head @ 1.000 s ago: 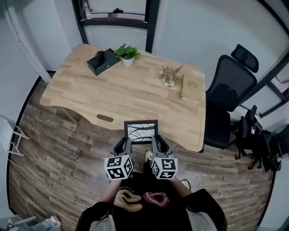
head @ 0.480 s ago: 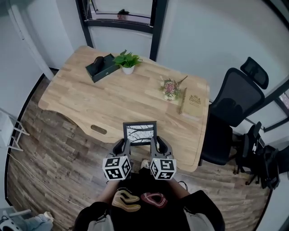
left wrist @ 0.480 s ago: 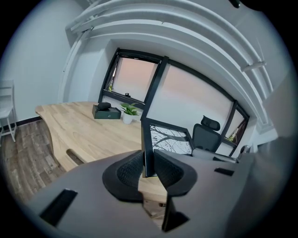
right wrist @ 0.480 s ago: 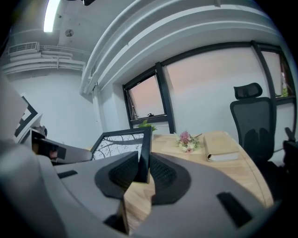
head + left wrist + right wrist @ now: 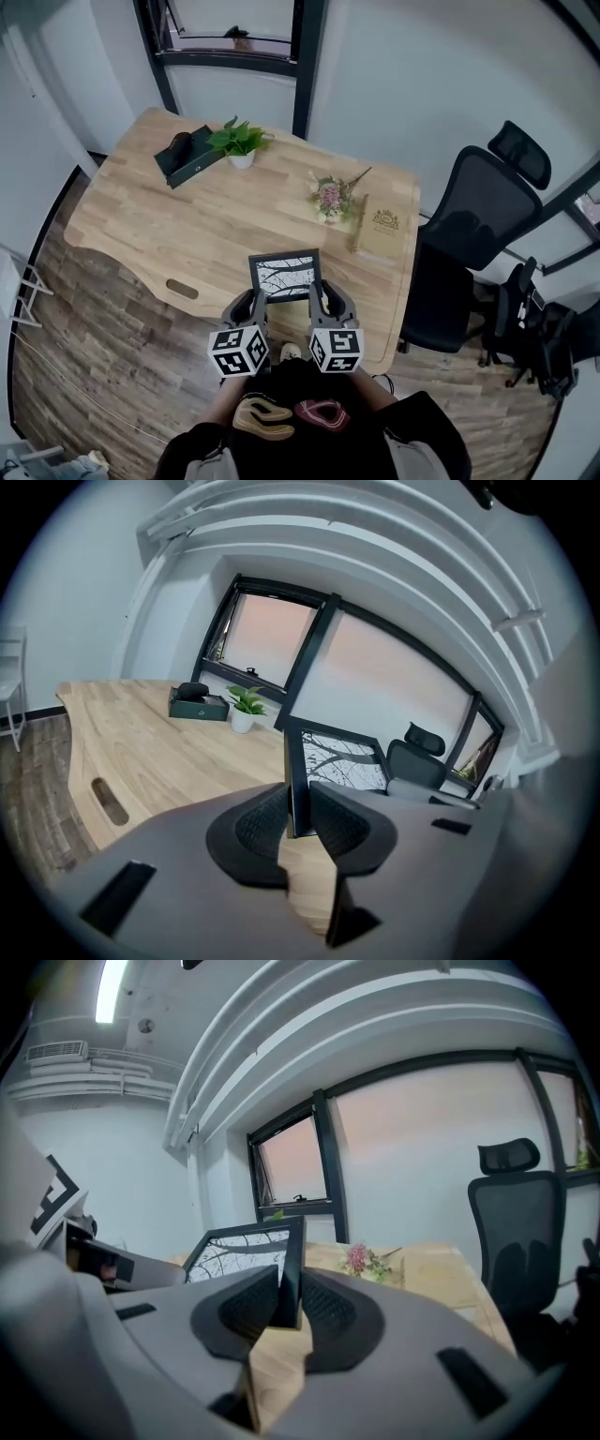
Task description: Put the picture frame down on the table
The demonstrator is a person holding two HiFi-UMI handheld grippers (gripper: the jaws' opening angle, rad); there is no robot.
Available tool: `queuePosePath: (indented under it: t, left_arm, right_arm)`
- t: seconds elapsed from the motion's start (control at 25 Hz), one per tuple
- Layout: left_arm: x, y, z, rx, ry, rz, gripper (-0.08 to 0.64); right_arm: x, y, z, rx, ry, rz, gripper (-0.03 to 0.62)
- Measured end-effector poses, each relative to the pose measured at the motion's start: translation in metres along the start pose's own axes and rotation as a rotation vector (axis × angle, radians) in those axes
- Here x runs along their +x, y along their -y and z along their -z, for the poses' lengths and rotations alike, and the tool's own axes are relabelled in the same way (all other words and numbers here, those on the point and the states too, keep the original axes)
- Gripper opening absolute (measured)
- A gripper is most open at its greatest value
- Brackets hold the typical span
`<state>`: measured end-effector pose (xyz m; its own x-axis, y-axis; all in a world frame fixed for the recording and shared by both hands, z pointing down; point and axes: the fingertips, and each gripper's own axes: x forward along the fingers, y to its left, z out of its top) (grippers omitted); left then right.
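Underfoot, a wood-plank floor (image 5: 103, 356). On it, filling the middle of the head view, a pale wooden table (image 5: 216, 225) with a curved near edge and a slot cut through it at 7 o'clock. Just beside the table at 3 o'clock, a black office chair (image 5: 469, 225) with a headrest.

At 6 o'clock of the table, over its near edge, a black picture frame (image 5: 284, 275) with a black-and-white print of bare branches. Held between both grippers and tipped back, so the print faces up toward the head view. Cannot tell whether its lower edge touches the tabletop.

At 7 o'clock of the frame, the left gripper (image 5: 298, 816), jaws closed onto the frame's left side bar near the bottom corner, with both ribbed pads pressing on it. At 5 o'clock of the frame, the right gripper (image 5: 289, 1302), clamped the same way on the right side bar.

On the table at 2 to 3 o'clock, a tan book (image 5: 380, 230) lying flat near the chair-side edge. At 11 o'clock, a dark green box (image 5: 187, 157), set at an angle. Just beside the box at 12 o'clock, a small green plant (image 5: 239, 145) in a white pot. Touching the book's left edge, a small bunch of pink flowers (image 5: 330, 197).
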<state>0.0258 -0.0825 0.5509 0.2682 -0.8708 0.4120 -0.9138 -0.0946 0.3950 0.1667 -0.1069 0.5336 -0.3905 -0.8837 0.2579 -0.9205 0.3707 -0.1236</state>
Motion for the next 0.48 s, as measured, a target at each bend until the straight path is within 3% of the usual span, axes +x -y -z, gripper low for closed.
queuePosePath:
  t: [0.28, 0.48]
  left_arm:
    - [0.016, -0.001, -0.012, 0.017, -0.003, 0.023, 0.083]
    - [0.022, -0.013, -0.033, 0.073, 0.013, 0.031, 0.083]
  right_arm:
    - [0.011, 0.006, -0.003, 0.043, -0.004, 0.028, 0.086]
    - [0.030, -0.004, -0.015, 0.043, 0.005, 0.040, 0.086]
